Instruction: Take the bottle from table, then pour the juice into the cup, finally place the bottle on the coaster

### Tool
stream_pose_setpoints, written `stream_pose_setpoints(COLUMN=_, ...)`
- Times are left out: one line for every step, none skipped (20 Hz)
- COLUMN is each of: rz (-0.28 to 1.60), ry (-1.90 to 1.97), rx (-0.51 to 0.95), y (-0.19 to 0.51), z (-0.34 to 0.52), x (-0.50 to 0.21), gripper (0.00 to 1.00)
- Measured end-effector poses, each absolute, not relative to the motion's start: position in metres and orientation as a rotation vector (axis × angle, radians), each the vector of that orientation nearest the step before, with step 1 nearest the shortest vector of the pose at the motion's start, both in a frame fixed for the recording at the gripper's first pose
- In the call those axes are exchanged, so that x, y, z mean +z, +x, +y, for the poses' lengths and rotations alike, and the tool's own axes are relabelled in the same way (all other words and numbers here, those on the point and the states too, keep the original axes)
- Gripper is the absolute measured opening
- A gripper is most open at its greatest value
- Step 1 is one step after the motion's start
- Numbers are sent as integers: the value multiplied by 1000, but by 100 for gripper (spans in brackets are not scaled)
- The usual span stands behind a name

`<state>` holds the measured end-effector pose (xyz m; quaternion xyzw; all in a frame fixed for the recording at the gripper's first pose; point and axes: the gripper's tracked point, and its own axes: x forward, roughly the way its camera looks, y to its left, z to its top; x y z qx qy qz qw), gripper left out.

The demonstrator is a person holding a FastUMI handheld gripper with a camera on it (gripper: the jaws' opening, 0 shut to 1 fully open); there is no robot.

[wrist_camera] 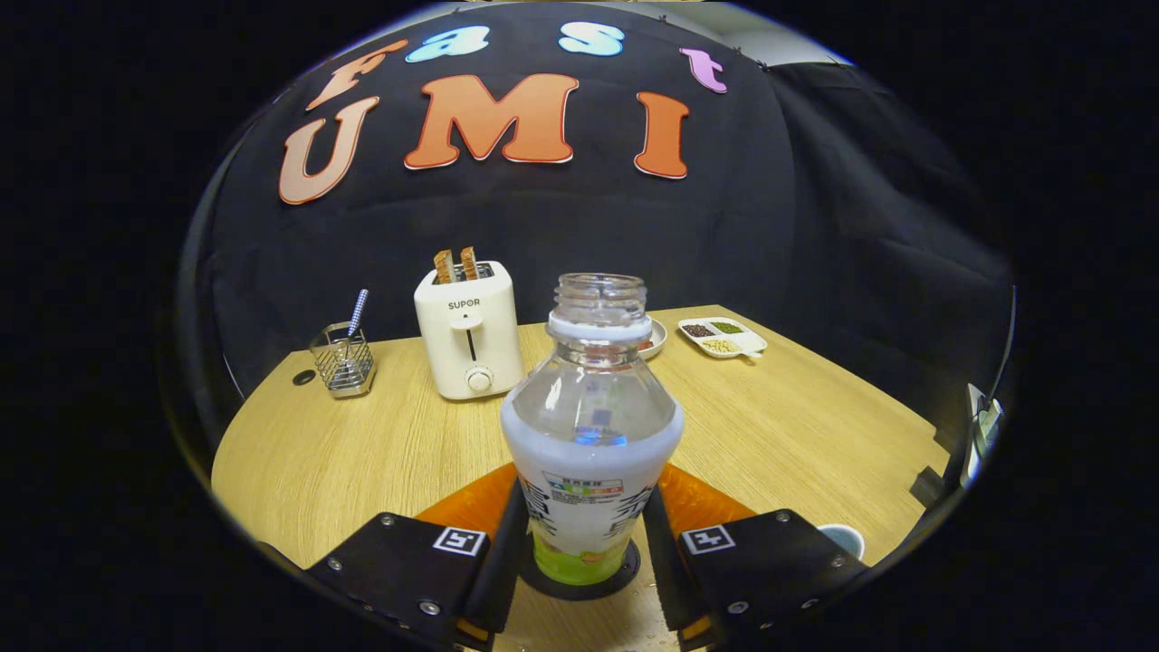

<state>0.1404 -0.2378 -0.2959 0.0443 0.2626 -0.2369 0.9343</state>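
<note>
An uncapped clear plastic bottle (589, 453) with a white label and a green band at its foot stands upright between my fingers. Its base rests on a dark round coaster (625, 569) on the wooden table (362, 453). My gripper (584, 552) is shut on the bottle: the left finger (509, 543) and the right finger (659, 543) press its lower sides. The bottle's upper part looks clear, with no juice visible through it. A white cup (844, 539) peeks out just right of the right finger, mostly hidden behind it.
Beyond the bottle stand a white toaster (469, 335) with two slices in it, a wire holder (344, 362) with a utensil, a small plate (656, 337) and a white divided dish (724, 337) of beans. Black cloth walls close off the back and the right.
</note>
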Motion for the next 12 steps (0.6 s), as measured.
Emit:
stream_pose_setpoints(rz=540, ry=84, rx=-487, y=140, z=-238, x=-298, gripper=64)
stream_pose_setpoints(rz=541, ry=77, rx=-487, y=139, z=-238, x=-300, gripper=64)
stream_pose_setpoints(rz=530, ry=75, rx=-482, y=139, z=-237, x=-299, gripper=65)
stream_pose_setpoints(rz=525, ry=77, rx=-483, y=139, z=-236, x=-299, gripper=65)
stream_pose_setpoints(rz=524, ry=88, rx=-492, y=137, z=-237, x=-299, gripper=66)
stream_pose_setpoints(rz=520, ry=105, rx=-499, y=136, z=-237, x=-300, gripper=66)
stream_pose_setpoints(rz=515, ry=127, rx=-500, y=134, z=-235, x=-299, gripper=67)
stream_pose_setpoints(rz=511, ry=148, rx=-501, y=133, z=-233, x=-300, gripper=67)
stream_pose_setpoints(rz=503, ry=165, rx=-499, y=132, z=-231, x=-298, gripper=67)
stream_pose_setpoints(rz=499, ry=174, rx=-500, y=131, z=-231, x=-298, gripper=68)
stream_pose_setpoints(rz=499, ry=176, rx=-506, y=128, z=-231, x=-298, gripper=69)
stream_pose_setpoints(rz=501, ry=178, rx=-514, y=125, z=-232, x=-298, gripper=71)
